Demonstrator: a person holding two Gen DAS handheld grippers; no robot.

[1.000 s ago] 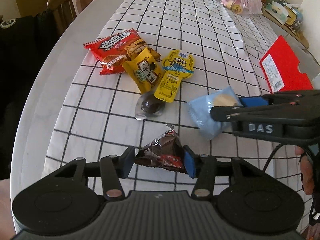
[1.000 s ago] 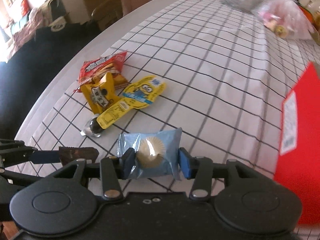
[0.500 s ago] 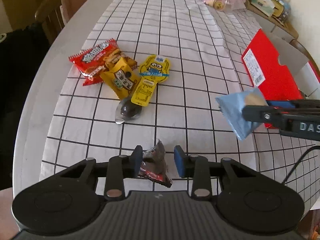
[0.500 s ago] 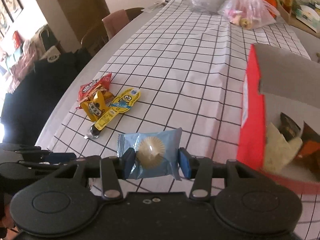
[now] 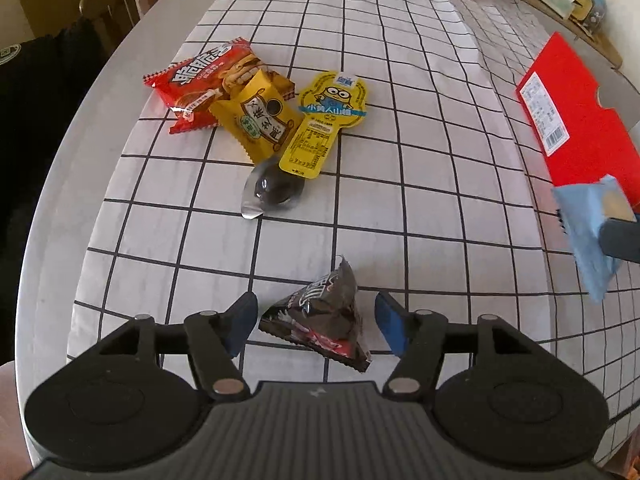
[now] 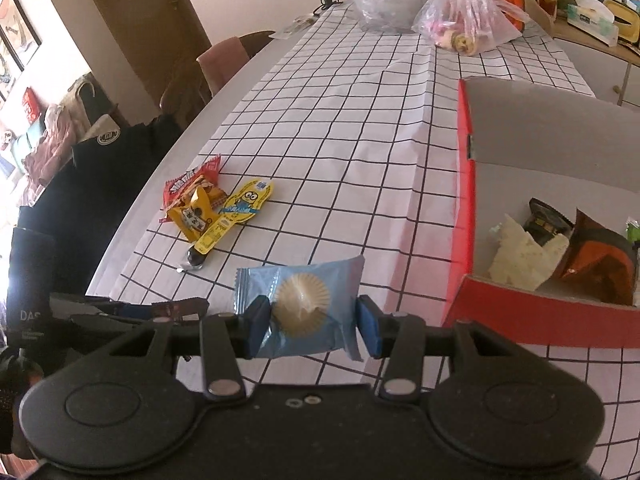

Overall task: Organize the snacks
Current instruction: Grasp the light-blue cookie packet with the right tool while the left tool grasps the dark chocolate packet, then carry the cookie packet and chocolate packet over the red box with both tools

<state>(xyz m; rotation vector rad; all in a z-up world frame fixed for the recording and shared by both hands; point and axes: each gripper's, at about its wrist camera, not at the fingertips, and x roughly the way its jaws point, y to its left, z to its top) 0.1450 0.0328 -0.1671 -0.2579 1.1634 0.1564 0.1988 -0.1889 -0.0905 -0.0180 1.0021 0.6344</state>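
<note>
Checked desk [image 5: 400, 120] carries light, crinkly packets; blue packet [image 6: 300, 304] is pinched by right hand-held gripper [image 6: 308, 322]; left hand-held gripper [image 5: 316, 320], jaws apart, straddles dark packet [image 5: 320, 320], best taken mid-body.

The tablecloth [image 5: 420, 208] is white, ruled with a black grid. On it lie a red packet [image 5: 200, 80] with white lettering, a mustard-yellow packet [image 5: 258, 118] printed in black, a bright yellow sachet [image 5: 324, 120] bearing a cartoon figure and a blue band, and a black sweet in clear silvery wrap [image 5: 274, 192]. The triangular packet [image 5: 320, 326] is dark brown with red and white print. The held packet [image 6: 304, 306] is pale blue with a cream cake pictured. The box [image 6: 464, 208] is red outside, grey inside.
</note>
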